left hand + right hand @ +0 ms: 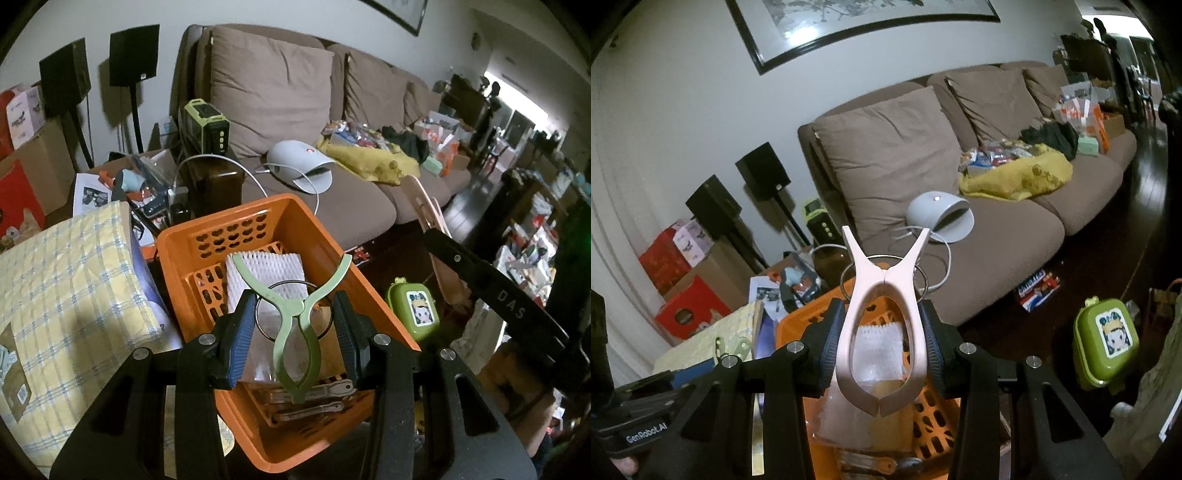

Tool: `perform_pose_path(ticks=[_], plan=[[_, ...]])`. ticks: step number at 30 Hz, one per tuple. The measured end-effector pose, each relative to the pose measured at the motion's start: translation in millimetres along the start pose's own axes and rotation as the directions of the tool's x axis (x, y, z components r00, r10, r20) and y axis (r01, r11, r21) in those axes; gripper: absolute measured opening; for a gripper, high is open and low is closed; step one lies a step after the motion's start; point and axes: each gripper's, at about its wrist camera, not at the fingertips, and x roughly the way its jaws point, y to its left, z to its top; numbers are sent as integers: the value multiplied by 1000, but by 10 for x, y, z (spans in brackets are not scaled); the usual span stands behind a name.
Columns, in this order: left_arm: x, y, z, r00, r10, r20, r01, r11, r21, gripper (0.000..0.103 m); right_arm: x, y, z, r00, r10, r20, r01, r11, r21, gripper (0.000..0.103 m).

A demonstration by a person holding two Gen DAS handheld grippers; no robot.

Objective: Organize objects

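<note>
Left gripper (295,328) stands partly closed, its blue-ribbed pads (242,332) pressing the looped handles of a green clothes peg (295,325); the peg's two prongs spread upward in a V. Right gripper (882,347) stands at a similar partial opening, clamped on the loop of a pink clothes peg (881,332), prongs likewise spread upward. Each peg carries a thin wire ring at its waist.

Both pegs hang above an orange perforated basket (207,240). Inside the basket lie a white foam net sleeve (266,273), a clear plastic bag and further pegs at the near end.

Left of the basket sits a yellow checked cloth bundle (66,280). To its right, on the dark floor, stands a green lidded box (413,310) with a cartoon sticker. Behind the basket runs a brown sofa (905,155) bearing a white domed lamp device (940,214), its cable, and a yellow cloth (1019,177). Two black speakers (738,192) stand against the wall.
</note>
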Motion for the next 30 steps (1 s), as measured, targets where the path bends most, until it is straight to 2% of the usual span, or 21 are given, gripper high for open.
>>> perform_pose_path(ticks=[11, 17, 20, 25, 30], plan=[[233, 29, -32, 999, -21, -48, 20, 1000, -22, 39, 105, -33, -55, 998, -17, -59, 17, 1000, -6, 41], [320, 149, -28, 997, -38, -73, 33, 997, -66, 39, 182, -85, -86, 995, -27, -98, 28, 1000, 5, 41], [370, 183, -41, 995, -57, -86, 49, 995, -90, 39, 228, -97, -117, 992, -32, -124, 33, 999, 7, 41], [475, 205, -91, 993, -46, -106, 34, 993, -116, 39, 354, -59, -182, 981, -57, -186, 54, 998, -19, 41], [615, 247, -171, 988, -53, -145, 32, 989, -143, 39, 412, -39, -221, 975, -74, -211, 68, 997, -37, 41]])
